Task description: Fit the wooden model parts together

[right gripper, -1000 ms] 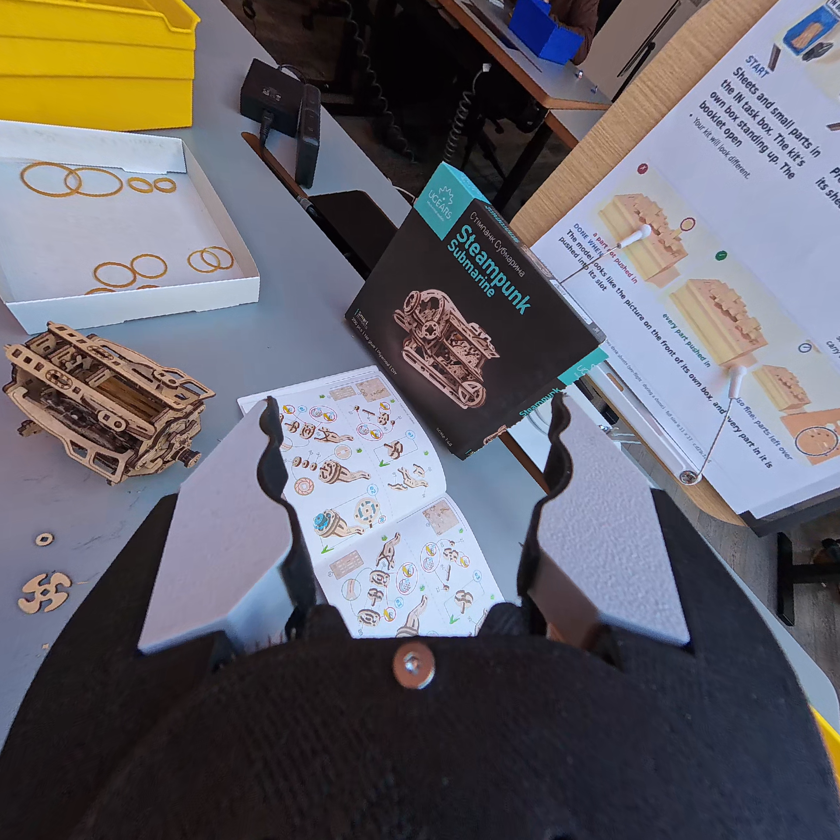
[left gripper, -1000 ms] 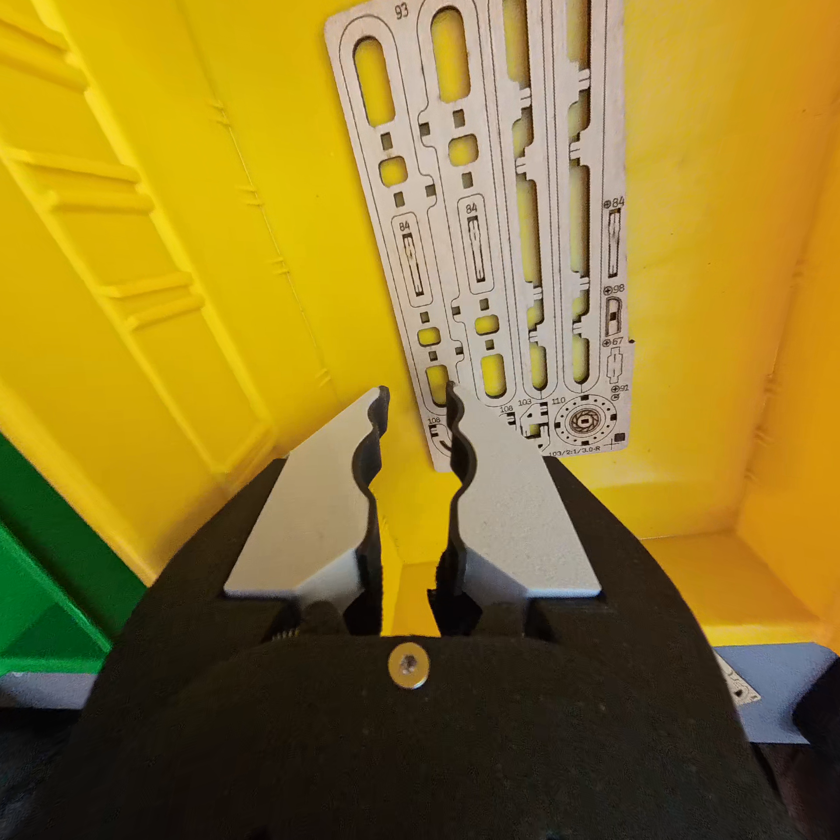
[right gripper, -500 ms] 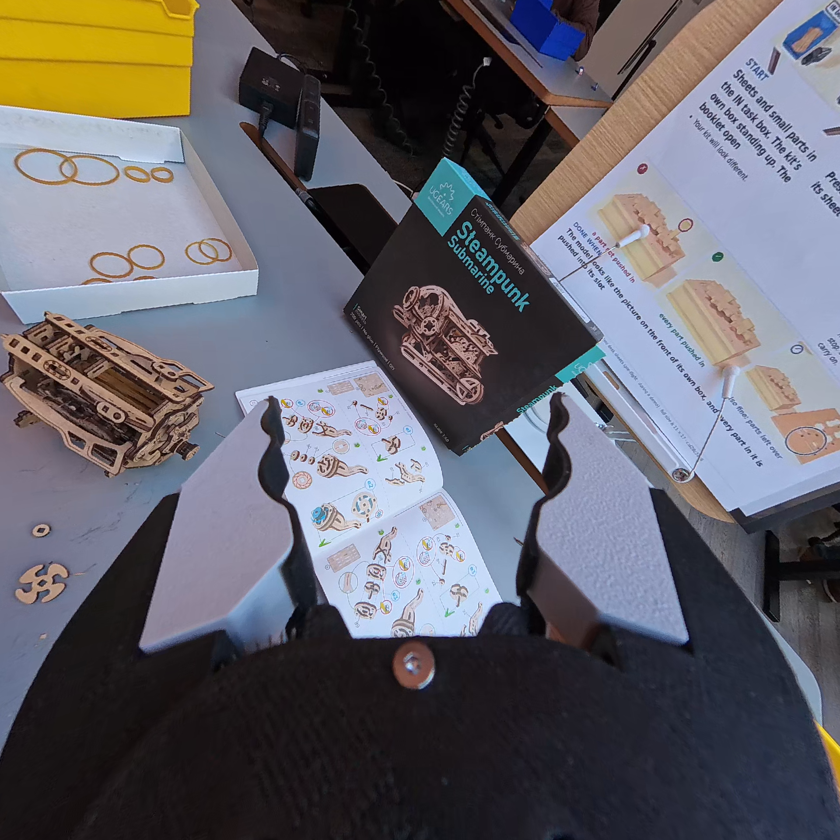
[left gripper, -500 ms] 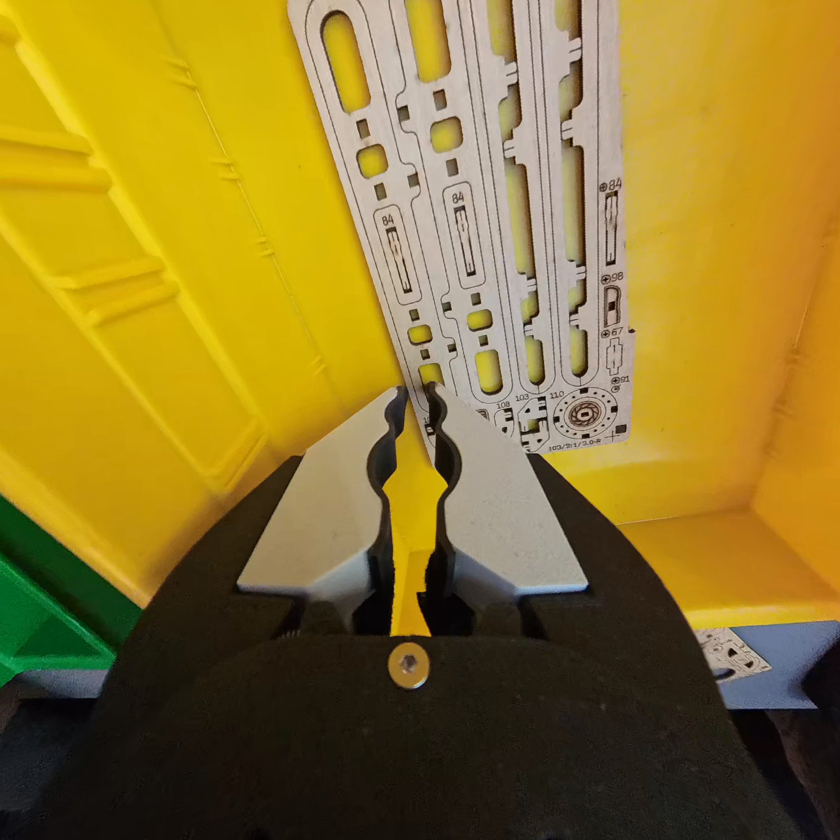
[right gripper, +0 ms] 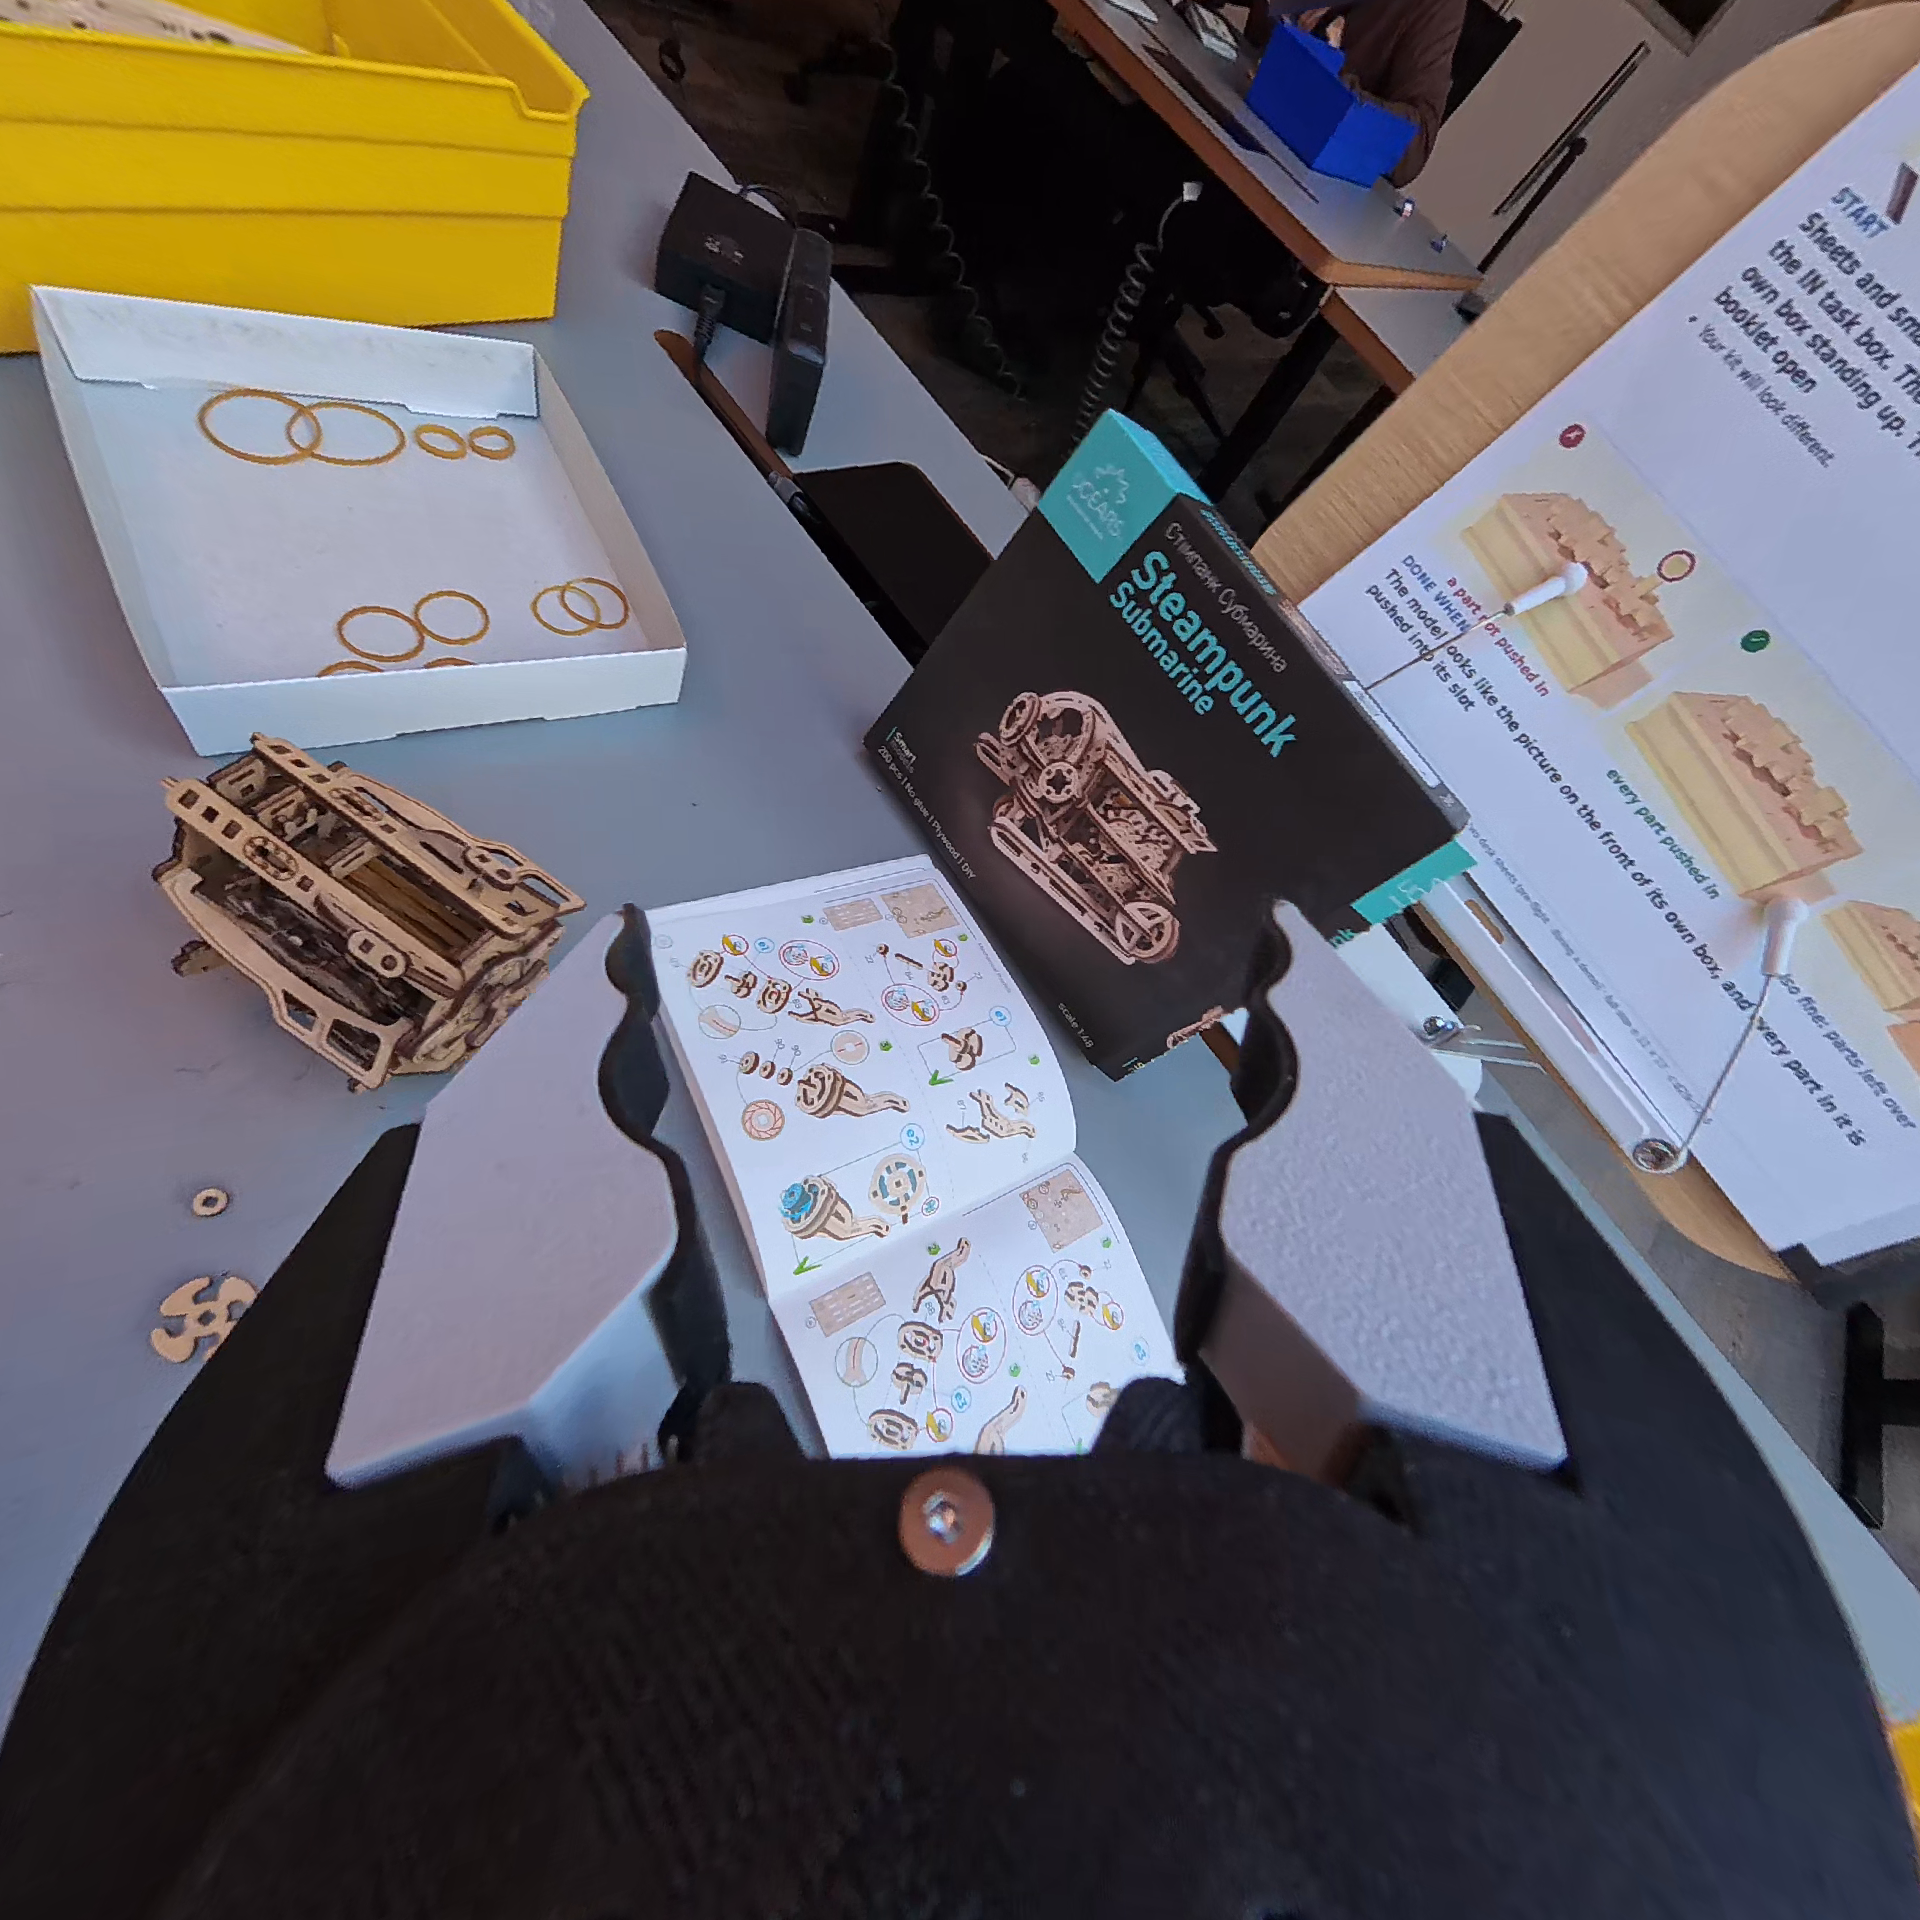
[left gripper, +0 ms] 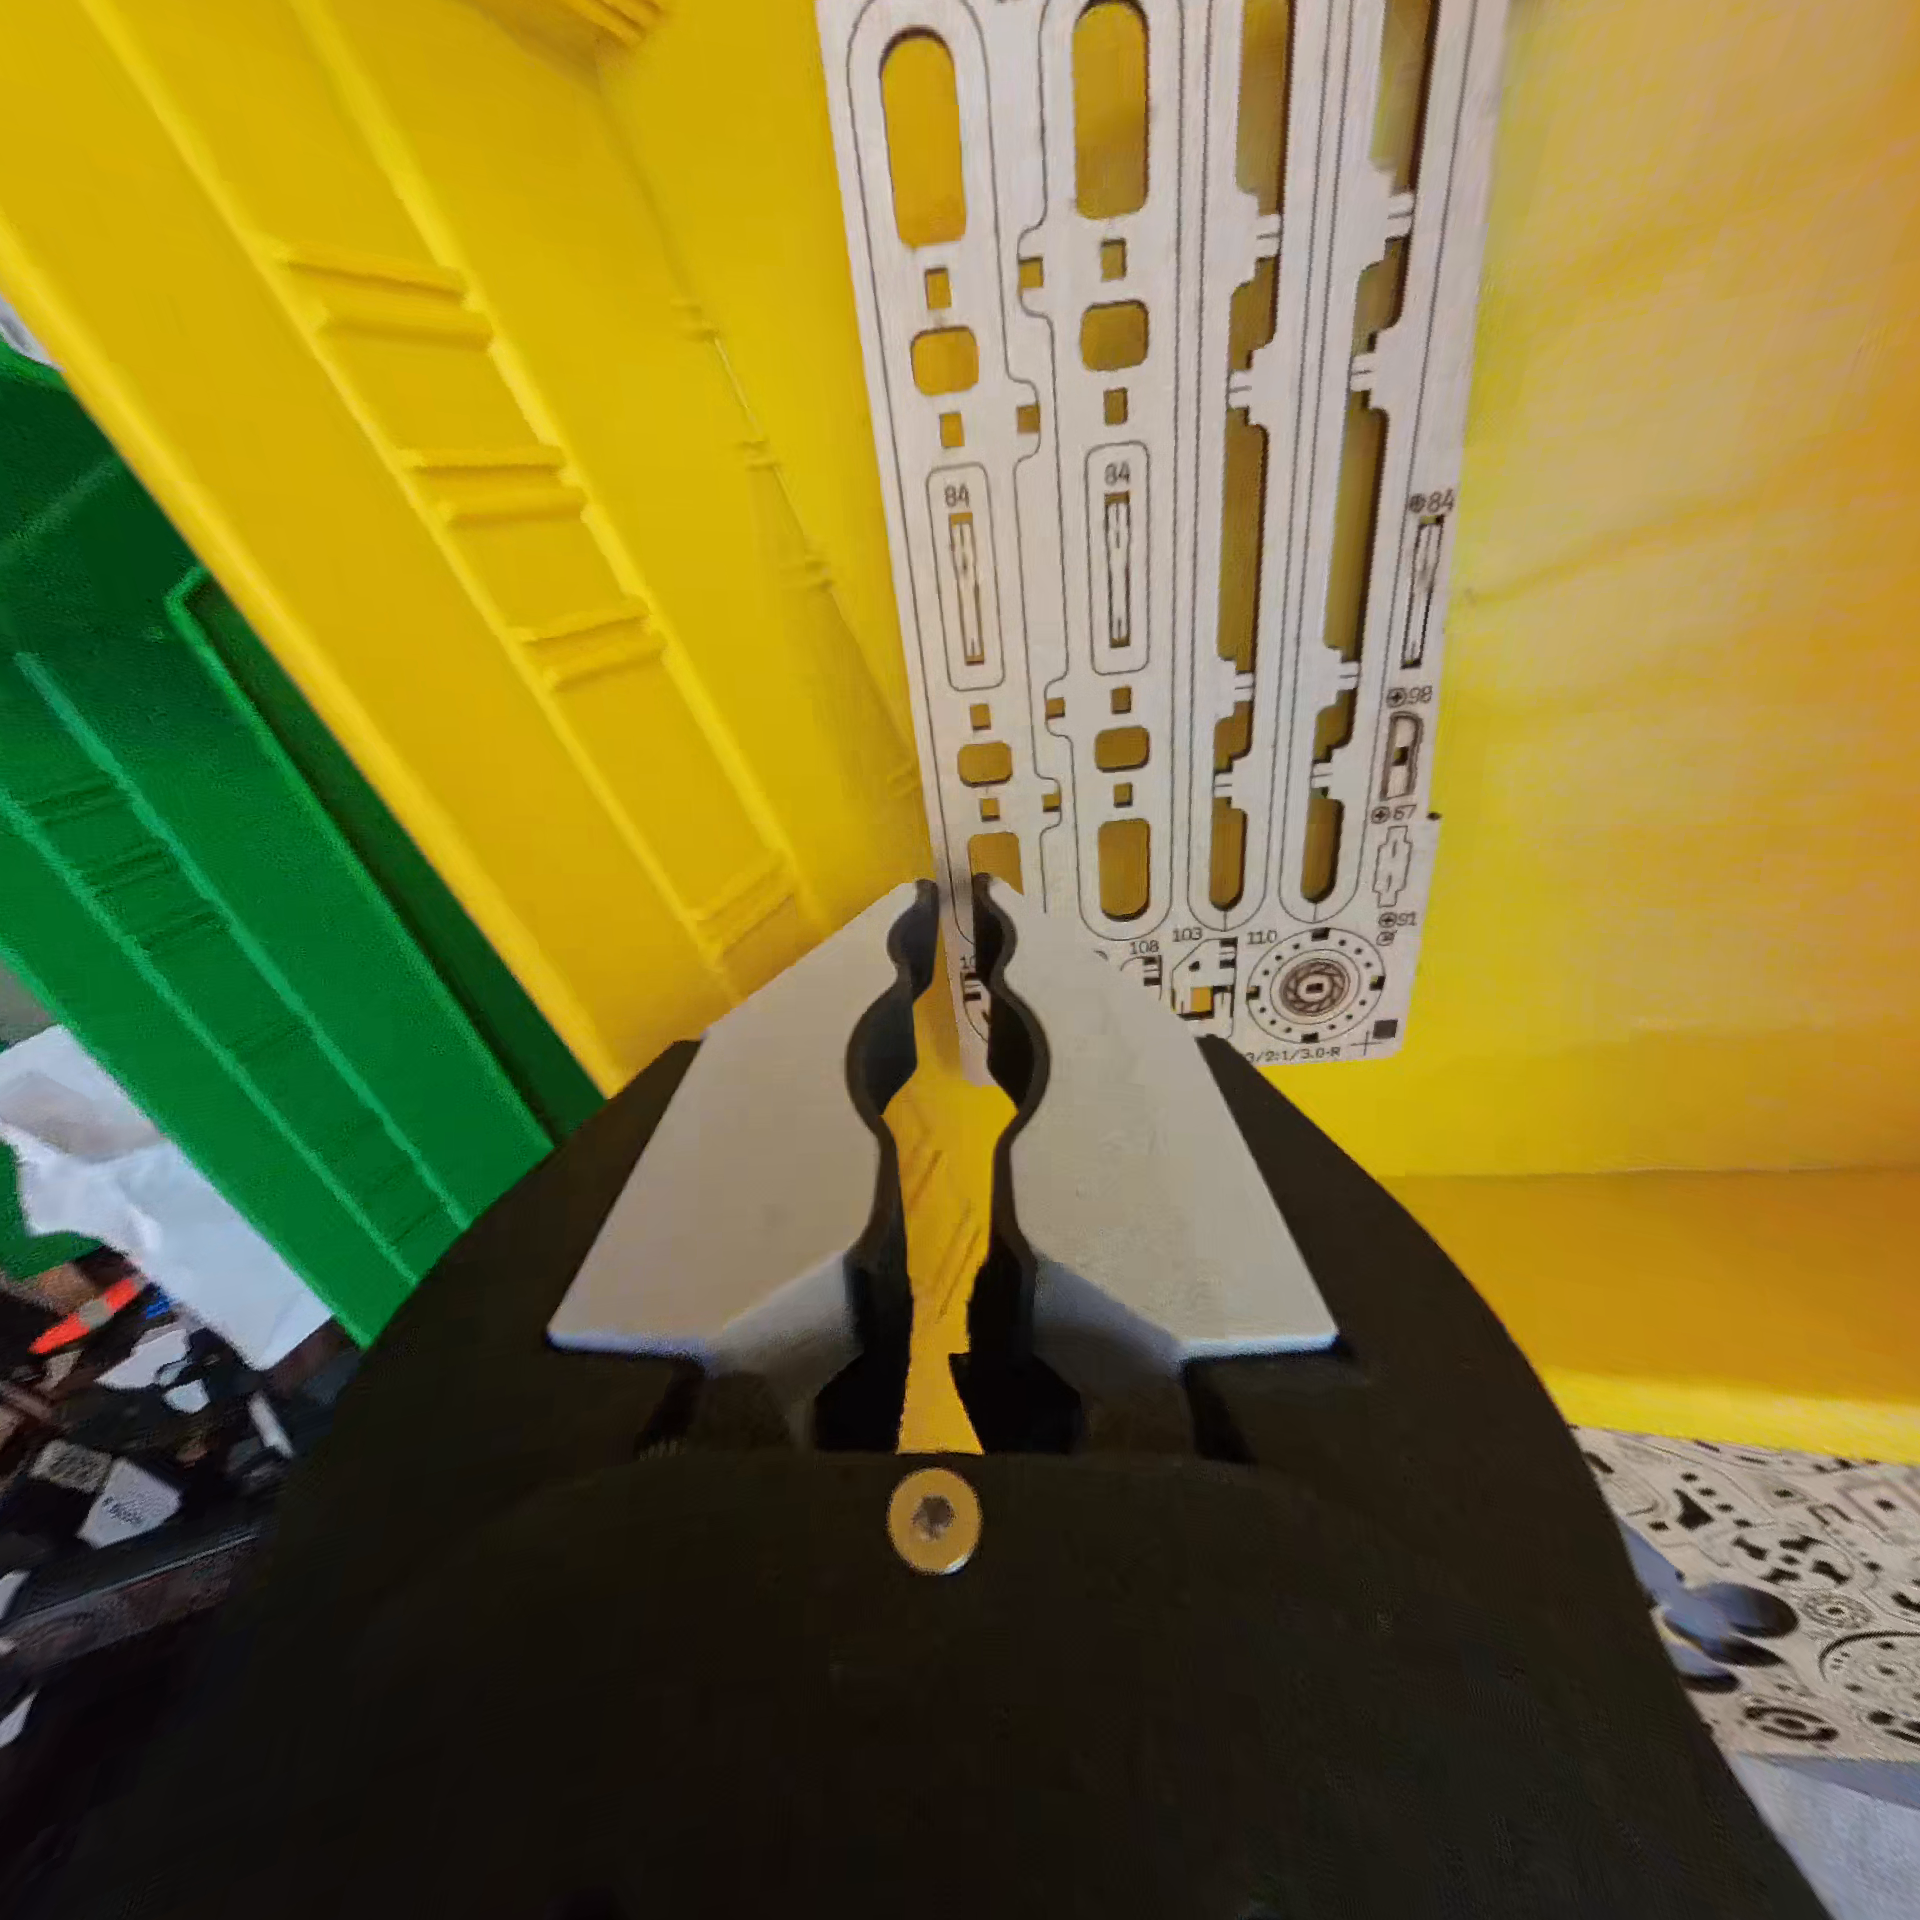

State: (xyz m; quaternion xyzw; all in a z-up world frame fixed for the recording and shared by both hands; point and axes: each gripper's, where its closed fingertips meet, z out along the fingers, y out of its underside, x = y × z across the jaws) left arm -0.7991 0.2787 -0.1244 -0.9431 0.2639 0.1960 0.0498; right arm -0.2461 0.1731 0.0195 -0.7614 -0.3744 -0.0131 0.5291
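A pale wooden parts sheet (left gripper: 1174, 520) with cut-out slots stands inside a yellow bin (left gripper: 1662, 623). My left gripper (left gripper: 956, 894) is shut on the sheet's lower left corner. In the right wrist view the part-built wooden model (right gripper: 353, 914) sits on the grey table, left of my right gripper (right gripper: 951, 925). That gripper is open and empty, held above the open instruction booklet (right gripper: 883, 1122). A propeller-shaped wooden piece (right gripper: 203, 1317) and a small wooden washer (right gripper: 211, 1202) lie loose at the left.
A green bin (left gripper: 208, 831) stands left of the yellow one. Another parts sheet (left gripper: 1787, 1579) lies at the lower right. A white tray (right gripper: 416, 707) holds rubber bands (right gripper: 301, 428). The dark kit box (right gripper: 1143, 790), an instruction board (right gripper: 1662, 727), stacked yellow bins (right gripper: 291, 208) and a black adapter (right gripper: 727, 260) ring the table. From my right tips it is roughly 20 centimetres to the propeller-shaped wooden piece (right gripper: 203, 1317); from my left, 55 centimetres.
My left gripper has closed from part-open onto the sheet's lower left corner, and its view has shifted so more of the green bin shows. The right gripper has stayed open, drifting slightly.
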